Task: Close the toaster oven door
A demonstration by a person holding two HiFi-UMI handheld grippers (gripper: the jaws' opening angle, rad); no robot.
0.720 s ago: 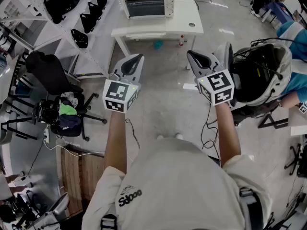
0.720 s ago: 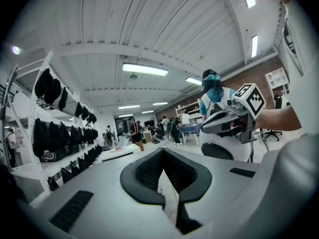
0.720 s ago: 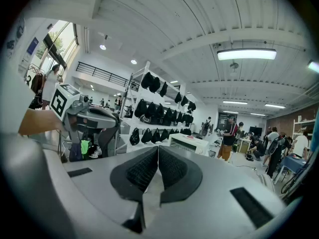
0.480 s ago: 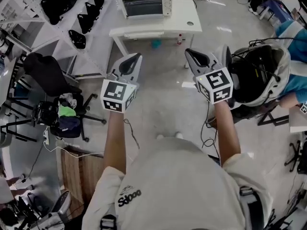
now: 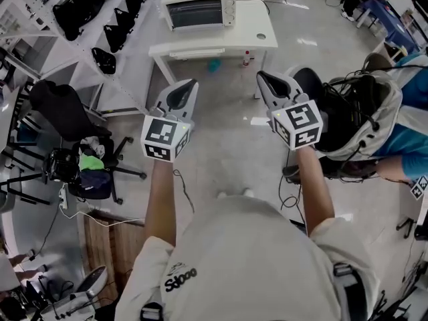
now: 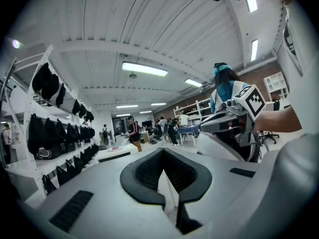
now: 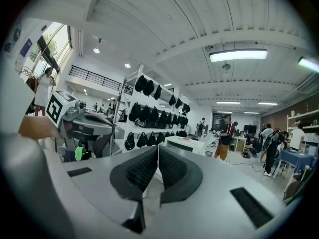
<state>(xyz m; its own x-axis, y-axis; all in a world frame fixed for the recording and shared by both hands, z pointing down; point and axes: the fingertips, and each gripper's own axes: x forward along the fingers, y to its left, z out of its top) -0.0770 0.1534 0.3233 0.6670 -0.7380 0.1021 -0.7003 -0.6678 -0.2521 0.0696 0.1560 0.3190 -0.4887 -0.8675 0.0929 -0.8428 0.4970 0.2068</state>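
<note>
Toaster oven far off on its table, both grippers empty in the air.
The toaster oven (image 5: 198, 7) sits at the back of a white table (image 5: 257, 37); its door seems to stand up against the front, though it is too small to be sure. The left gripper (image 5: 192, 84) and right gripper (image 5: 263, 77) are held level, side by side, well short of the table, each with its jaws closed together on nothing.

The head view looks steeply down from above the person, well back from the toaster oven (image 5: 198, 9), which sits at the frame's top. The 2 gripper views ride on the left gripper (image 5: 192, 83) and right gripper (image 5: 261, 75), facing level toward the toaster oven from well away. All 3 views share it, and each gripper view also catches the other gripper.
</note>
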